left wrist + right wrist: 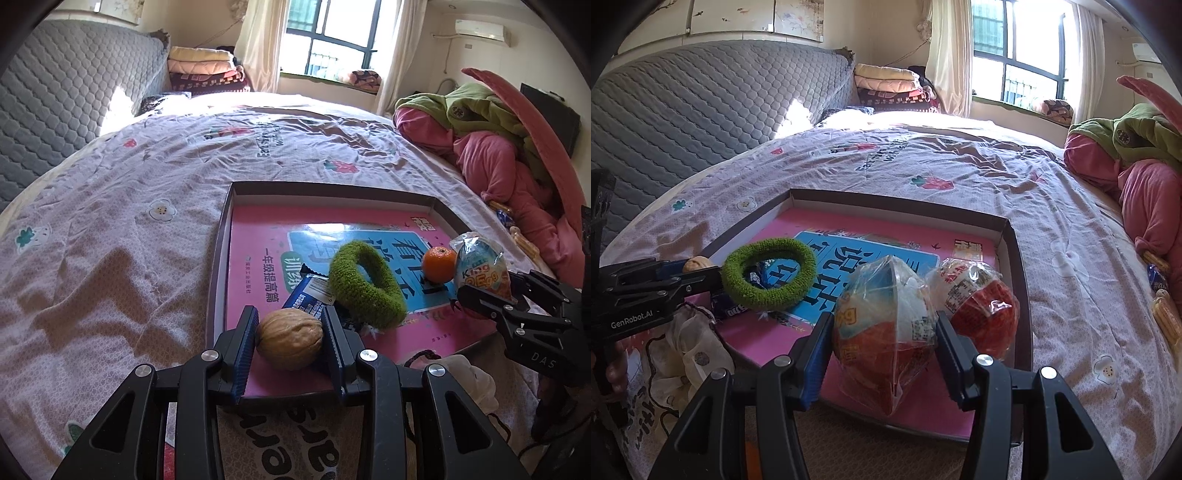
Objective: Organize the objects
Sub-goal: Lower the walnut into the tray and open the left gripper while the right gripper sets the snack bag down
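Left hand-held gripper (290,338) clamped on walnut (289,339) over tray (218,266), right hand-held gripper (884,341) clamped on wrapped egg (884,332), green ring (365,284) in tray beyond walnut

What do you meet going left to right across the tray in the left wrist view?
walnut in the left gripper → blue wrapper → green ring → orange → wrapped egg in the right gripper.

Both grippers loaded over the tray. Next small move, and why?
Probably lower the left gripper a touch and open it. Its jaws are shut on the walnut, which sits low over the pink book in the tray, in a bare spot beside the green ring. The right gripper holds a wrapped egg.
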